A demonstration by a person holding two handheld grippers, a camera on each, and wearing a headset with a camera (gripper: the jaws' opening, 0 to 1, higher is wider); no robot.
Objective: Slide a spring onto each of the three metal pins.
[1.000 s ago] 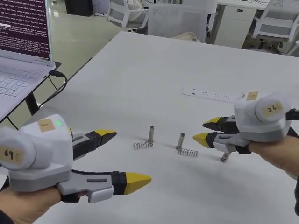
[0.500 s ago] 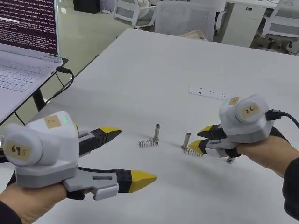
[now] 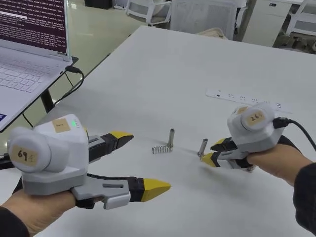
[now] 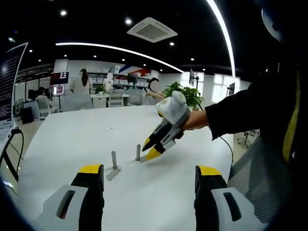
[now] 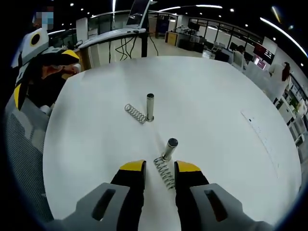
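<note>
The near pin (image 5: pixel 169 148) and far pin (image 5: pixel 150 106) stand bare. The near spring (image 5: pixel 165 174) and far spring (image 5: pixel 134 113) lie on the table (image 3: pixel 163 64) beside them. We cannot tell about the third. Our right gripper (image 5: pixel 160 167) has its jaws a little apart around the near spring. Our left gripper (image 3: pixel 147 160) is wide open. The laptop (image 3: pixel 29 49) and power strip (image 3: pixel 247 98) sit far away.

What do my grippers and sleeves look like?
Both have white-grey bodies, black jaws, yellow tips. The left gripper bears a tan sticker marked 69 and a green light; the right gripper a sticker marked 26 and a black cable, plus a dark sleeve.
</note>
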